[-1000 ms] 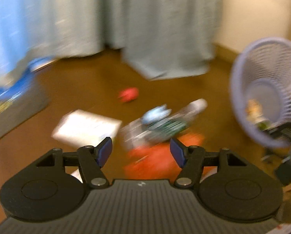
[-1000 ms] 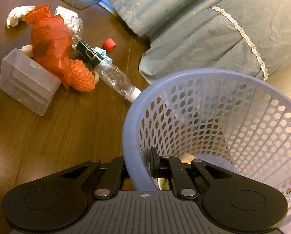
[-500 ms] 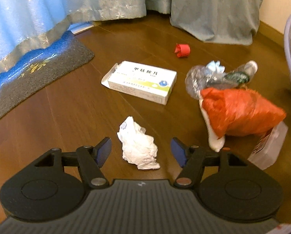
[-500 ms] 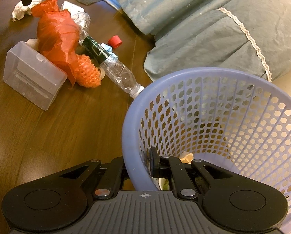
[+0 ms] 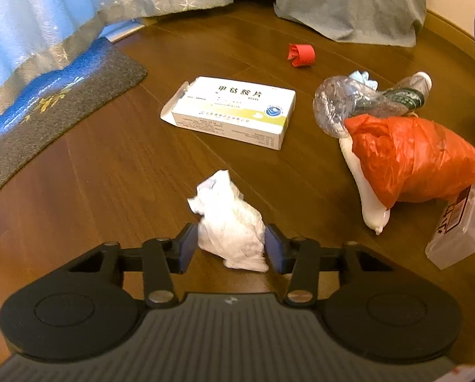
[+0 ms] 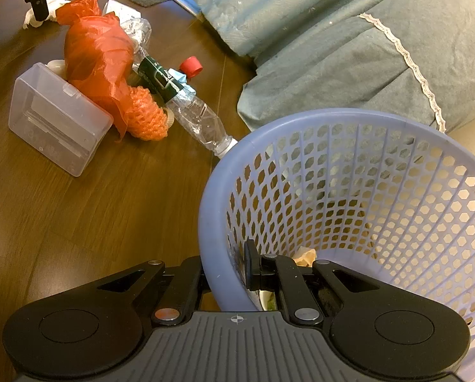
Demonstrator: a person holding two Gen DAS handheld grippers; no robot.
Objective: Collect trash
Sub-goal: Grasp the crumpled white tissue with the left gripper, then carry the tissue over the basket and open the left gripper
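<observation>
Jaws now closed around tissue (image 5: 229, 222)

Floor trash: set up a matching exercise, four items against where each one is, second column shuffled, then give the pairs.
1. tissue
2. basket
3. red cap
4. clear box

A. clamped at the rim by the right gripper
B. leaning on the orange bag
C. between the left gripper pads
D. alone near the curtain

Pairs: 1-C, 2-A, 3-D, 4-B

Black ribbed hand-held gripper (image 5: 231, 243) with blue pads, silver screws.
</observation>
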